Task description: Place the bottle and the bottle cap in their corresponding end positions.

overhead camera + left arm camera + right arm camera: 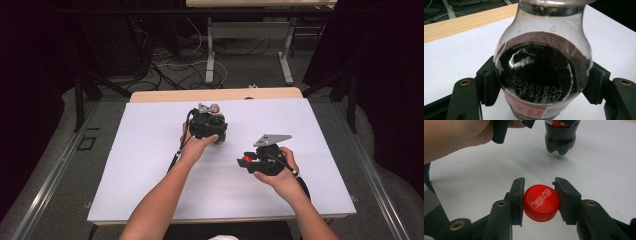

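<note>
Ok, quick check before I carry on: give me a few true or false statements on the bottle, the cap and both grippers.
1. The red cap is clamped in the right gripper. True.
2. The cap is screwed onto the bottle. False: it is off, held apart from the bottle.
3. The left gripper is shut on the bottle. True.
4. The bottle holds a clear liquid. False: the liquid is dark.
5. The bottle lies flat on the white table. False: its base hangs clear of the surface.

White table [150, 165], grey floor [240, 70], cables [170, 65]
</note>
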The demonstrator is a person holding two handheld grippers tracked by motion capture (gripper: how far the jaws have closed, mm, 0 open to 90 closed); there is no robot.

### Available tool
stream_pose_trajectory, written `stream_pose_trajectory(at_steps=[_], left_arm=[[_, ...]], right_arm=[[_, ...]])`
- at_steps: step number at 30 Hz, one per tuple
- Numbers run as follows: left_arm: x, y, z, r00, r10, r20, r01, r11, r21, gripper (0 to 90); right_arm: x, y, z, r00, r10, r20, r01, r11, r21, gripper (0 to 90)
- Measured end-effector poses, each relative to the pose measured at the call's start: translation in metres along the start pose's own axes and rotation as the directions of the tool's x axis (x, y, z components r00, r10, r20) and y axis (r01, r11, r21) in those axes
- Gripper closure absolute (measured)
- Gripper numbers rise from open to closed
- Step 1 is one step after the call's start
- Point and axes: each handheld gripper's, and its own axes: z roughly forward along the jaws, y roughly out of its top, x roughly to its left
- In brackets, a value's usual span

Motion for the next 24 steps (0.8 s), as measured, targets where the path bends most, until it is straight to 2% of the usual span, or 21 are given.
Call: stream_pose_trajectory(at_steps=[1,2,3,5,15,21,24], left_arm=[[0.000,0.000,0.001,1.0000,0.006,-0.004,-0.006,1.0000,0.007,29.8],[-0.001,-0.001,0.004,0.9999,-0.015,-0.005,0.015,0.9998,-0.011,29.8],[0.000,-0.001,0.005,1.0000,-0.003,-0.005,0.003,1.0000,0.000,29.8],[-0.001,-0.002,0.008,0.9999,-0.013,-0.006,0.013,0.9999,0.010,29.8],[0.000,-0.012,0.013,0.9999,-0.009,-0.007,0.009,0.9997,0.021,29.7],[0.000,-0.017,0.015,0.9998,0.021,0.000,-0.021,0.9993,0.032,29.7],[0.000,-0.019,0.015,0.9991,0.043,0.004,-0.043,0.9989,0.017,29.6]], right_arm=[[0.000,0.000,0.000,1.0000,0.000,0.000,0.000,1.000,-0.001,60.9],[0.000,0.000,0.000,1.0000,0.001,0.000,-0.001,1.000,-0.001,60.9],[0.000,0.000,0.000,1.0000,0.002,0.000,-0.002,1.000,-0.002,60.9],[0.000,0.000,0.000,1.0000,0.004,0.000,-0.004,1.000,-0.007,60.9],[-0.002,-0.002,0.002,1.0000,-0.003,-0.002,0.003,1.000,-0.003,60.9],[0.000,-0.003,0.006,1.0000,-0.001,-0.003,0.002,1.000,0.009,60.9],[0.000,-0.004,0.008,1.0000,-0.006,-0.004,0.006,1.000,0.013,60.8]])
